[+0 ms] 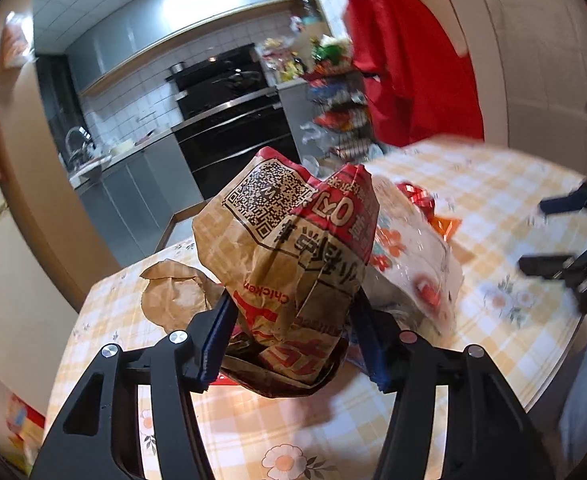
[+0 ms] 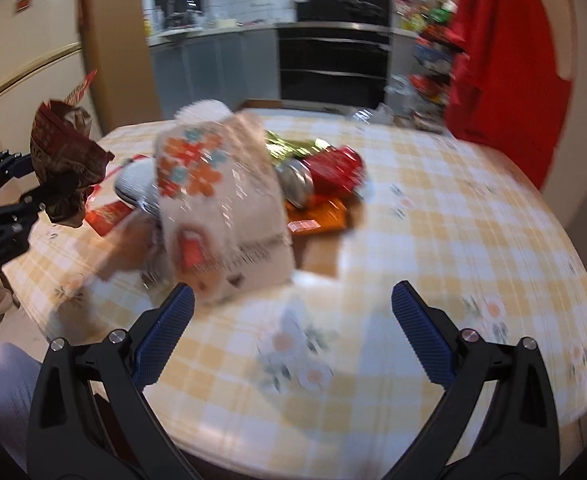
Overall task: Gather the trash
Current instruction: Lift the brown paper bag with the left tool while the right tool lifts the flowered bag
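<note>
Left hand-held gripper (image 1: 289, 320) clamped on crumpled paper bag (image 1: 289, 240), lifted above table (image 2: 433, 208). Right hand-held gripper (image 2: 293, 312) spread wide, empty, near floral plastic bag (image 2: 217, 208). Risk: loose crumpled paper slips from pads.

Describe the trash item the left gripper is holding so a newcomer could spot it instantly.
On the round table with the yellow checked cloth, look between the left gripper's blue pads. There sits a crumpled brown paper fast-food bag. Unlike the clear floral plastic bag beside it, it carries a black QR code and red print.
</note>
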`<action>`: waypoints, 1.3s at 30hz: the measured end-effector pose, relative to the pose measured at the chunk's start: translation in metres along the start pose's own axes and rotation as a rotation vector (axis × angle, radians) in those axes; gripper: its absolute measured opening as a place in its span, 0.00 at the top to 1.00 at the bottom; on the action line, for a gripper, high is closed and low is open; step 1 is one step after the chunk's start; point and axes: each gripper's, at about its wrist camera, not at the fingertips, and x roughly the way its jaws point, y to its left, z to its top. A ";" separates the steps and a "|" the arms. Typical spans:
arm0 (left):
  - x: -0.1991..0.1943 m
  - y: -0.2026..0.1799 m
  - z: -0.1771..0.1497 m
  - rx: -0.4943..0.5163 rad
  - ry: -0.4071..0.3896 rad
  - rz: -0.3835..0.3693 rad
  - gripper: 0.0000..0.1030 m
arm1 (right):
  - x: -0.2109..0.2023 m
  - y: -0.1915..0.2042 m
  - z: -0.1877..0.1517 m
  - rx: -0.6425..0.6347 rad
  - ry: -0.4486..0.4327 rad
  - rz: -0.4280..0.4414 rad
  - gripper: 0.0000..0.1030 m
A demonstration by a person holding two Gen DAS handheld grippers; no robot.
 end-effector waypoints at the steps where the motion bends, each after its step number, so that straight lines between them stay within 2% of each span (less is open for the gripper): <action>1: -0.005 0.004 0.002 -0.021 -0.012 -0.002 0.46 | 0.003 0.003 0.005 -0.019 -0.009 0.012 0.05; 6: -0.025 0.017 0.003 -0.103 -0.043 -0.015 0.46 | 0.028 0.013 0.034 -0.105 -0.068 0.094 0.05; 11: -0.034 0.020 -0.003 -0.147 -0.042 -0.020 0.46 | 0.063 0.020 0.056 -0.149 -0.053 0.157 0.05; 18: -0.033 0.028 -0.006 -0.191 -0.028 -0.032 0.46 | 0.097 0.021 0.073 -0.084 -0.011 0.264 0.05; 22: -0.031 0.029 -0.006 -0.213 -0.027 -0.043 0.46 | 0.116 0.019 0.076 -0.034 0.029 0.293 0.05; 26: -0.030 0.031 -0.008 -0.215 -0.025 -0.045 0.46 | 0.120 0.018 0.073 0.007 0.055 0.362 0.06; 27: -0.030 0.031 -0.008 -0.217 -0.025 -0.045 0.46 | 0.117 0.018 0.070 0.002 0.051 0.364 0.15; 28: -0.030 0.031 -0.007 -0.221 -0.025 -0.046 0.46 | 0.114 0.019 0.070 -0.004 0.049 0.366 0.20; 32: -0.034 0.031 -0.005 -0.228 -0.034 -0.051 0.46 | 0.094 0.020 0.066 -0.016 0.009 0.340 0.20; 39: -0.050 0.032 -0.012 -0.236 -0.045 -0.056 0.46 | 0.046 0.028 0.060 -0.042 -0.095 0.217 0.20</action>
